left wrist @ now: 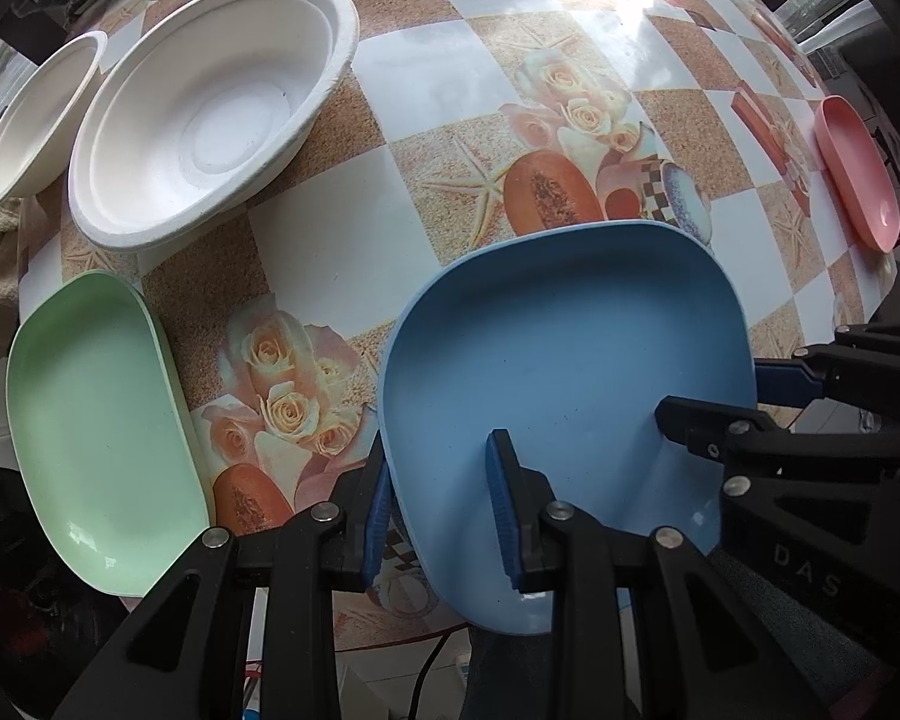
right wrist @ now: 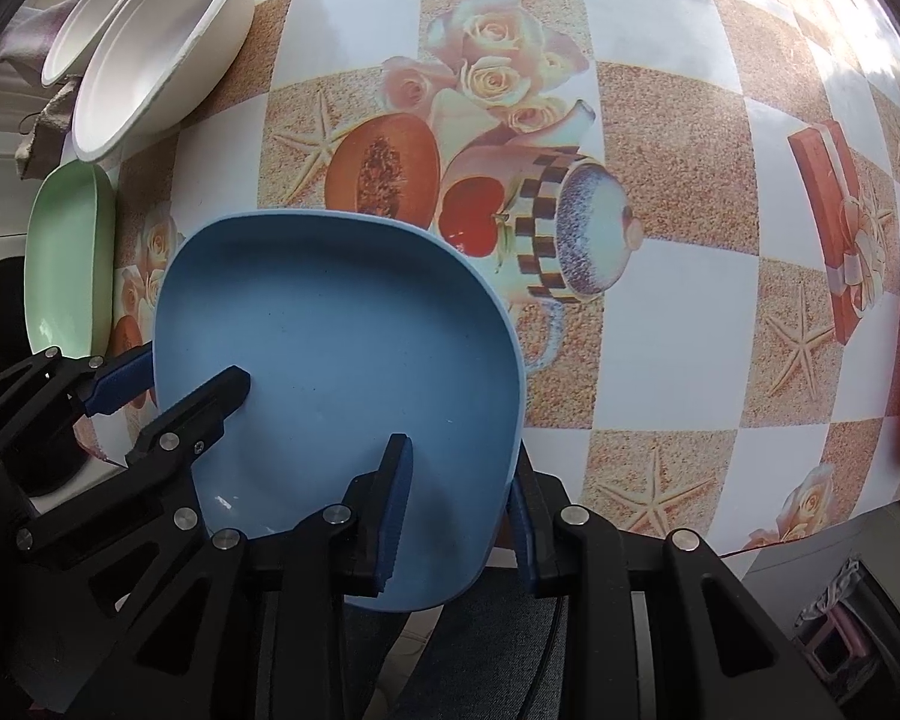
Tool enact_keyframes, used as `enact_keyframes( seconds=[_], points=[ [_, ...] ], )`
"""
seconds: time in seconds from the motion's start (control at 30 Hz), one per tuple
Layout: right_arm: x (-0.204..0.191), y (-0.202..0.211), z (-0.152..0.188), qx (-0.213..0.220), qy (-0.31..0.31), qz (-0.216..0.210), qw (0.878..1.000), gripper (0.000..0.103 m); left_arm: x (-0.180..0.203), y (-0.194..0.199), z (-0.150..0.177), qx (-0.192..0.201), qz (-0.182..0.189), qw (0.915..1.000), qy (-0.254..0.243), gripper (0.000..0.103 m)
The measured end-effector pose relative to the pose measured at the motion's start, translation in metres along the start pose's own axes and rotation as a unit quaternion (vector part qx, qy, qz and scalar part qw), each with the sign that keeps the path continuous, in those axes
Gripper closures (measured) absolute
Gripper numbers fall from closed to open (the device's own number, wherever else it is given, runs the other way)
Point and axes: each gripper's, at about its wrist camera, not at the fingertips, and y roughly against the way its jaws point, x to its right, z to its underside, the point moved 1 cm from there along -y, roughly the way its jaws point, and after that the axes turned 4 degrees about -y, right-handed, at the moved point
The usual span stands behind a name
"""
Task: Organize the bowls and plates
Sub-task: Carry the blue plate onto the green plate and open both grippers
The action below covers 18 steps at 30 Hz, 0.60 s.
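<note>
Left wrist view: both tools, left tool (left wrist: 441, 510) and right tool (right wrist: 459, 513), straddling blue plate (left wrist: 564, 372) rim at worktop's 6 o'clock edge, clamp unconfirmed. Step: pickup. Next: stack onto green plate (left wrist: 99, 420), 9 o'clock.

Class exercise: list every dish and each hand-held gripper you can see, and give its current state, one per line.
Blue plate: gripped on both sides, overhanging the table's near edge.
Green plate: resting on the table, untouched.
Pink plate: lying alone, far side.
White bowls: upright, empty.
Left hand-held gripper: straddling the blue plate's rim.
Right hand-held gripper: straddling the opposite rim.
</note>
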Motion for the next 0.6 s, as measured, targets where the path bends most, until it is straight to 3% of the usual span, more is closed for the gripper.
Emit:
enact_keyframes(
  seconds=[0.2, 0.6],
  points=[
    [-0.004, 0.002, 0.013, -0.028, 0.008, -0.012, 1.000, 0.070, -0.002, 0.003, 0.018, -0.009, -0.002, 0.9999, -0.005, 0.070],
    [-0.030, 0.044, 0.015, 0.001, 0.066, 0.012, 0.998, 0.070, -0.026, 0.038, 0.038, 0.038, -0.006, 0.9987, 0.034, 0.070]
  ],
)
